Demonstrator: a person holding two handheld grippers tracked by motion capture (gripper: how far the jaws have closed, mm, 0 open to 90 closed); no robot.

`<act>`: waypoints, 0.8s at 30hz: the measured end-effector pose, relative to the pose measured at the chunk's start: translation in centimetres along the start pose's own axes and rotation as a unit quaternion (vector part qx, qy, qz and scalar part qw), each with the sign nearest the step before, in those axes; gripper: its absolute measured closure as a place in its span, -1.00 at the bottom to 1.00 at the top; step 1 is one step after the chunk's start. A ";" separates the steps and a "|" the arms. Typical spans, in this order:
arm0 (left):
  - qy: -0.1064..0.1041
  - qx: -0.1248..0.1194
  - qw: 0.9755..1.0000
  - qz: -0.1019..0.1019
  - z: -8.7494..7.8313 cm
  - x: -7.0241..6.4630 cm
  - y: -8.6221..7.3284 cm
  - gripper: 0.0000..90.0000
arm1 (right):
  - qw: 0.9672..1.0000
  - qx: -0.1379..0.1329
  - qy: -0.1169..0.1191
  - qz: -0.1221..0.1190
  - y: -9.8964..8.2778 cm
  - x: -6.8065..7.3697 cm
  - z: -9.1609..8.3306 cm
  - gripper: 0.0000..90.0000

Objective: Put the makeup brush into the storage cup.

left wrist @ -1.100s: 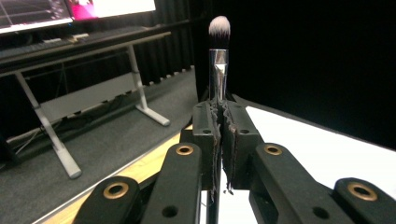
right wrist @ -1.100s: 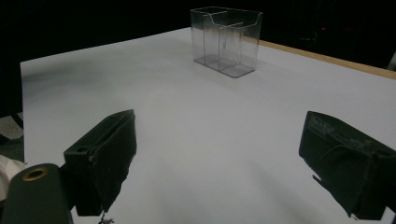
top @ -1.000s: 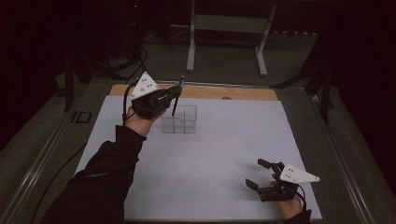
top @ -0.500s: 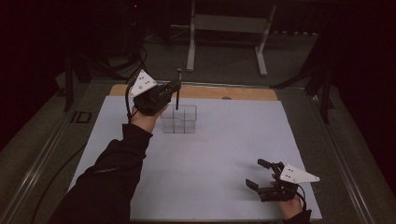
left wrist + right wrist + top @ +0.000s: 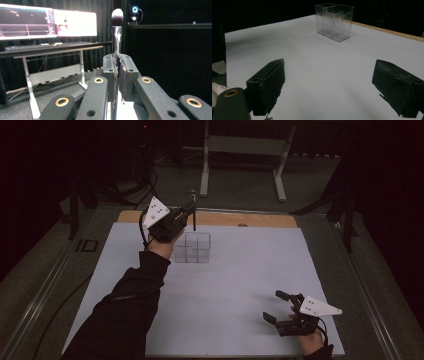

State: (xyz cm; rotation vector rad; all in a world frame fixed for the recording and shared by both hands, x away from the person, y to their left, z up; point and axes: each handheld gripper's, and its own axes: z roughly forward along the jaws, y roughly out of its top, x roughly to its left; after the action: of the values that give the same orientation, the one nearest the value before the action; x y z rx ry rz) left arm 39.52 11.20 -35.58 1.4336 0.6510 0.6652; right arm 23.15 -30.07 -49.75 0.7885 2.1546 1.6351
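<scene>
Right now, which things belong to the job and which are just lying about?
In the job:
brush, clamped in the left hand-held gripper
clear organizer

Just about:
right hand-held gripper, open, idle
monitors
metal stand

Clear glossy plastic organizer (image 5: 334,21); brush (image 5: 117,35) with shiny metal ferrule; matt, probably paper sheet (image 5: 240,285).
</scene>
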 end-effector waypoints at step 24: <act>0.057 0.016 0.998 -0.023 2.2 1.4 -4.5 0.92 | 1.000 -0.001 0.005 0.000 0.0 0.1 0.1 -0.75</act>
State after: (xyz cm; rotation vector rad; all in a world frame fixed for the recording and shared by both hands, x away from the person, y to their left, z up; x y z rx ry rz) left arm 42.20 10.66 -40.02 1.4128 0.7844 0.7061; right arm 23.14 -29.99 -49.74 0.7818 2.1589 1.6440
